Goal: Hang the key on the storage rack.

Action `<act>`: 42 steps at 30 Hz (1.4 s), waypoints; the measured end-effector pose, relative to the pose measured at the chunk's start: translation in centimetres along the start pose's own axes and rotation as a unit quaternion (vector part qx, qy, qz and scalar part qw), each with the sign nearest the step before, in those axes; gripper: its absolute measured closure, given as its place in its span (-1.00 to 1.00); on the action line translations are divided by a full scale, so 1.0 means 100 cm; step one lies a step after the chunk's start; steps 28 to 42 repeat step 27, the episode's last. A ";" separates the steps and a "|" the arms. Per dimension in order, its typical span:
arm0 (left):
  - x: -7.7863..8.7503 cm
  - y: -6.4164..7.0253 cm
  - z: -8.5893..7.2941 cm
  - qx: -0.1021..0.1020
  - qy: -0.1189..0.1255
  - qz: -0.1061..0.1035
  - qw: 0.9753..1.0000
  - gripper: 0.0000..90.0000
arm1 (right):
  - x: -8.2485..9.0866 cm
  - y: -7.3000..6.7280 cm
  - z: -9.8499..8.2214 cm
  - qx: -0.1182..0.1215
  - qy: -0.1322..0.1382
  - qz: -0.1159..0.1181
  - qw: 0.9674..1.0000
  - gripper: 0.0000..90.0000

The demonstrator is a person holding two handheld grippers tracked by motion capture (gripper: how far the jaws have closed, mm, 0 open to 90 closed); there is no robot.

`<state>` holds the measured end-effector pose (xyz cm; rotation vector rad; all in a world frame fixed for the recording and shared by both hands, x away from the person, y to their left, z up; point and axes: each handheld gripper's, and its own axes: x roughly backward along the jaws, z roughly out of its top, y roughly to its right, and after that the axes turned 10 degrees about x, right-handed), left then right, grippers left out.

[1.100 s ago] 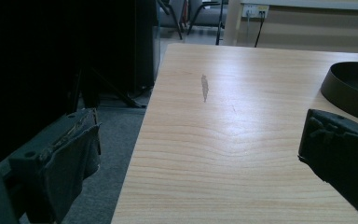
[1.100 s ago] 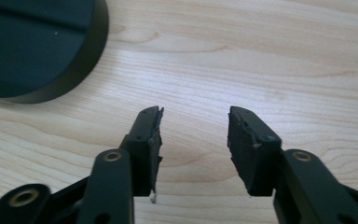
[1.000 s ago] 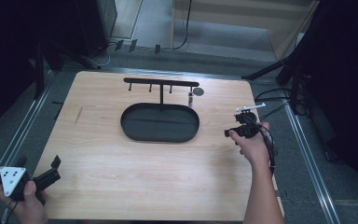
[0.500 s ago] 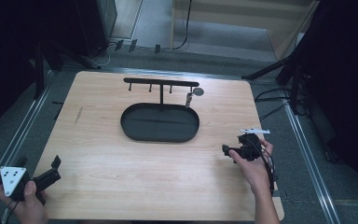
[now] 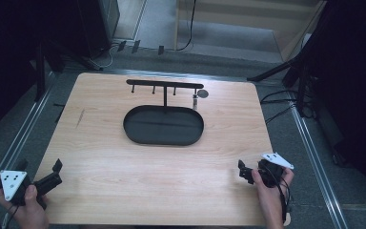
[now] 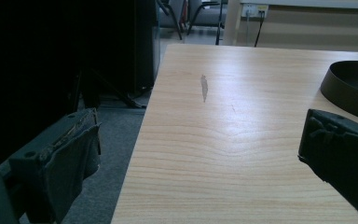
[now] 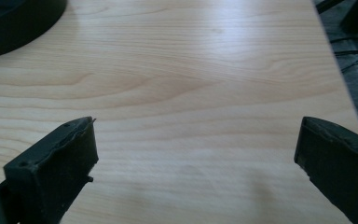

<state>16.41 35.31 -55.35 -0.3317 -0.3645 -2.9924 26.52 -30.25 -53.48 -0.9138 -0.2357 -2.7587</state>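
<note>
Your left gripper [image 5: 52, 174] sits at the near left corner of the worktop [image 5: 124, 167], jaws spread wide with nothing between them; in the left gripper view its left jaw hangs past the left edge over the grey floor [image 6: 116, 140], and both jaws are cut off by the frame. Your left hand [image 5: 26, 210] is partly cropped at the bottom of the high view. Your right gripper [image 5: 245, 172] lies by the near right corner, pointing left along the near edge, jaws spread and empty over bare wood; your right hand [image 5: 271, 191] covers most of its body.

The worktop is pale wood grain with rounded corners. A short dark mark [image 6: 204, 87] shows near the left edge; what it is cannot be made out.

At mid-worktop lies a black oval tray [image 5: 163, 125], its inside too dark to read. A post rises from the tray's far rim to a black bar [image 5: 164, 84] with short pegs hanging below. A small item [image 5: 195, 101] hangs under the bar's right end, too small to identify, with a round grey disc [image 5: 203, 93] just beside it.

Beyond the far edge: grey floor, cables [image 5: 105, 59], a pale wooden unit [image 5: 248, 14]. Both sides of the room are too dark to make out.
</note>
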 end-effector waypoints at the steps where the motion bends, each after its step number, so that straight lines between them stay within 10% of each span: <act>1: 0.000 0.000 0.000 0.000 0.000 0.000 1.000 -1.00 | 0.002 0.002 -0.004 -0.002 0.006 0.000 1.000 -1.00; 11: 0.000 0.000 0.000 0.001 -0.002 -0.001 1.000 -1.00 | 0.025 0.016 -0.035 -0.007 0.070 -0.018 0.997 -1.00; 16: -0.001 0.000 0.000 -0.002 -0.005 -0.001 1.000 -1.00 | 0.033 0.023 -0.040 -0.050 0.110 -0.013 0.993 -1.00; 42: -0.003 0.000 0.001 -0.002 -0.010 0.000 1.000 -1.00 | 0.030 0.025 -0.039 -0.073 0.106 -0.025 0.991 -0.86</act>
